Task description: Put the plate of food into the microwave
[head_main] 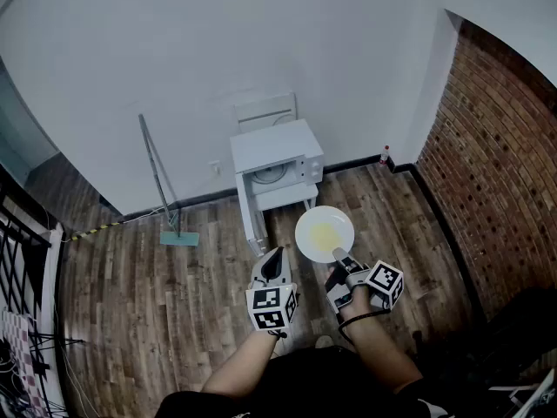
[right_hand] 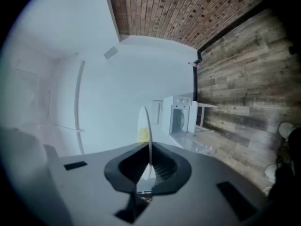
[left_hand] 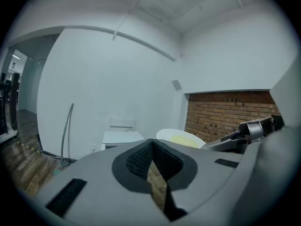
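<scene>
A white plate (head_main: 306, 223) carrying yellow food (head_main: 325, 234) hangs level over the wooden floor, in front of the microwave (head_main: 277, 158). My right gripper (head_main: 340, 256) is shut on the plate's near rim. In the right gripper view the plate (right_hand: 148, 126) shows edge-on between the pads, with the microwave (right_hand: 179, 116) beyond it. The microwave stands on a small white table (head_main: 287, 197), and its door (head_main: 247, 205) is swung open to the left. My left gripper (head_main: 271, 265) is shut and empty, just left of the plate. The left gripper view shows the plate (left_hand: 181, 136) to its right.
A long-handled mop (head_main: 162, 184) leans on the white wall left of the microwave. A white chair (head_main: 265, 110) stands behind the microwave. A brick wall (head_main: 496, 146) runs along the right, with a small bottle (head_main: 384, 155) at its foot. A black rack (head_main: 17, 233) is at the far left.
</scene>
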Available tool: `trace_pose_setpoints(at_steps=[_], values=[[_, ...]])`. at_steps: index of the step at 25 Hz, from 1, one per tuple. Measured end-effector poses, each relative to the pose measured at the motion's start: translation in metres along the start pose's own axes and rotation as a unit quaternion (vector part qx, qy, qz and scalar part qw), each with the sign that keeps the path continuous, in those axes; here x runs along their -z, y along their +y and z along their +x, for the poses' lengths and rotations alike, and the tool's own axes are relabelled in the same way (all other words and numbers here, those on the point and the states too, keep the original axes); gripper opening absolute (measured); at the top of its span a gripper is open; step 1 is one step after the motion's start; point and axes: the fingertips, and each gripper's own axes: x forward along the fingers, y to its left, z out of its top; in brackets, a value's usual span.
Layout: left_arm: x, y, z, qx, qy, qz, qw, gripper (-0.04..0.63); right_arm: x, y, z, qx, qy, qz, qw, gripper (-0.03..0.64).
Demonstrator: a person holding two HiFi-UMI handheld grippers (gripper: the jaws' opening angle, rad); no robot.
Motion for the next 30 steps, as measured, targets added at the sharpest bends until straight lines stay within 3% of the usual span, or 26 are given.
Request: trace_pose_setpoints(at_steps=[20,30], values=[[0.018,-0.036,0.061,-0.038,0.027,-0.028,0.9985,-0.002,-0.071,-0.015,0.017,0.008,0.047,0.008,0.999,0.02],[0.022,-0.006,0.139,-0.034,0.035,-0.042,0.9979,-0.002,-0.092,-0.031,0.088,0.018,0.061,0.012,0.998,0.02]])
